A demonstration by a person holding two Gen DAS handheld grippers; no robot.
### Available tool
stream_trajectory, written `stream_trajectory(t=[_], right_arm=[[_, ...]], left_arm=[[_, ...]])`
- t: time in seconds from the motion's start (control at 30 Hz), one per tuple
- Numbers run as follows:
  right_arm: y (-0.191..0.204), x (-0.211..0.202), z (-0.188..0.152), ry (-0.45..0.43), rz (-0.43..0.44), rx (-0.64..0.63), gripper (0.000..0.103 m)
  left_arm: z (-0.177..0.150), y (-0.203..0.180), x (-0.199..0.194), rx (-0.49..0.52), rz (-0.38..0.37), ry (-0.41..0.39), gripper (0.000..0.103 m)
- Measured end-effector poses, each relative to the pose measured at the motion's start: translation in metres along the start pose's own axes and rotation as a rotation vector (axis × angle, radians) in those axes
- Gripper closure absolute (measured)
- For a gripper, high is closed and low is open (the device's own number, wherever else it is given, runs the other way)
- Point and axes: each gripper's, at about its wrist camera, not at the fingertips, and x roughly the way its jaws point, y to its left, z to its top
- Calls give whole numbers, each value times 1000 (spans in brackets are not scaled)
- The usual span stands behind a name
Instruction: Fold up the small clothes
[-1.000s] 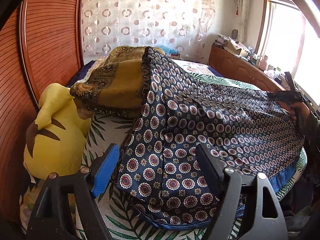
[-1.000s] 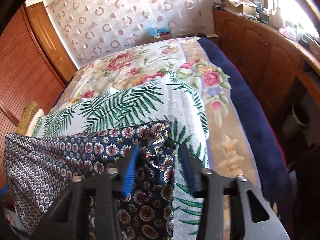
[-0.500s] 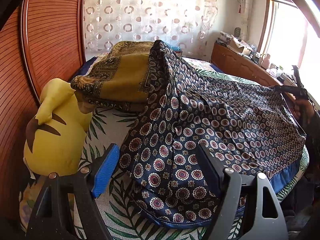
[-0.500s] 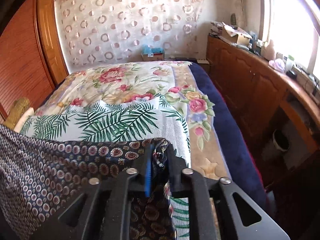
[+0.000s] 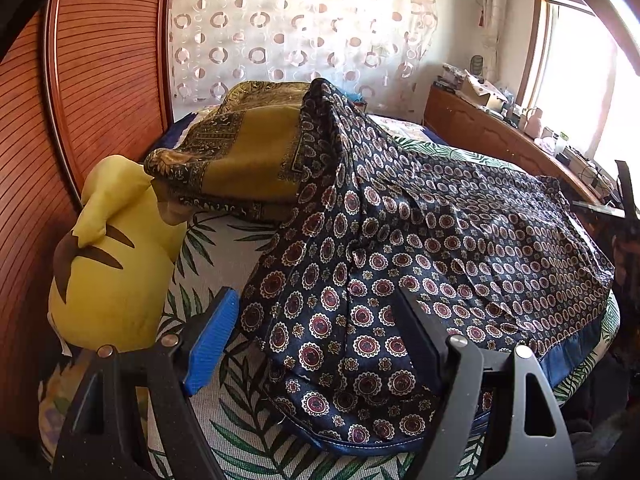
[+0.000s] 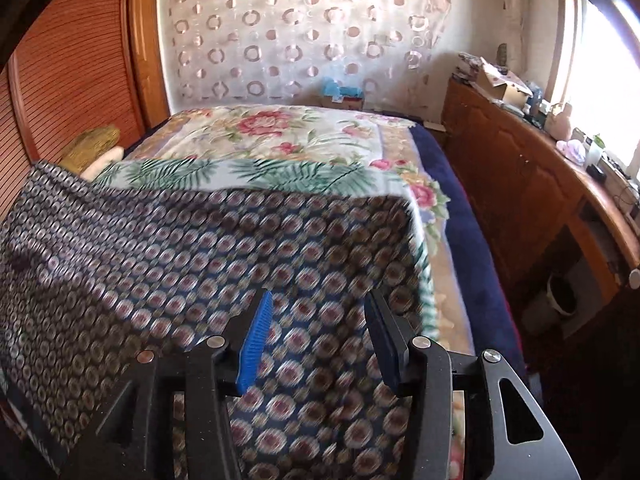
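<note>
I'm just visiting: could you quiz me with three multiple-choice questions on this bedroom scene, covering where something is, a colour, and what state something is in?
1. Where does the yellow plush toy sit?
A. on the wooden counter
B. by the slatted wooden panel, left of the patterned cloth
C. on the floor

2. What colour is the pad on the left gripper?
A. blue
B. red
C. white

3. How does the navy patterned cloth lie?
A. folded into a small square
B. rolled up
C. spread over the bed

Answers: 1 B, it stands against the panel; 2 A, one finger carries a blue pad; 3 C, it drapes wide, unfolded.

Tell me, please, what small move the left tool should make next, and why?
Probably close the left tool on the navy cloth's near edge: it stands open with that edge between its pads, while the right tool is opening, clear of the cloth.
</note>
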Motion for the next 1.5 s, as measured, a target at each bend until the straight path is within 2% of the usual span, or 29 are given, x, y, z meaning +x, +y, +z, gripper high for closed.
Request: stream_trajectory(t=[0.43,0.73,0.8,1.0,1.2,1.5], right_arm=[[19,-42,-62,57,-53,-35,53],[38,-65,-95,57,-28,-35,53],[41,-62,-98,90,7,-27,53],[38,-59,-107,98,34,-12,33],[37,-60,-117,64,30,-4,29],[36,-60,-131,30,40,-4,26]], left_arm=[[-15,14,-8,-46,9,8,24],[-27,25,-13,-86,12,17,24],[-28,25,-13,-93,4,17,25],[-34,19,-8,-90,-13,39,37],[-37,16,0,-100,-16,52,40],[-32,12,5,-103,-21,54,50]])
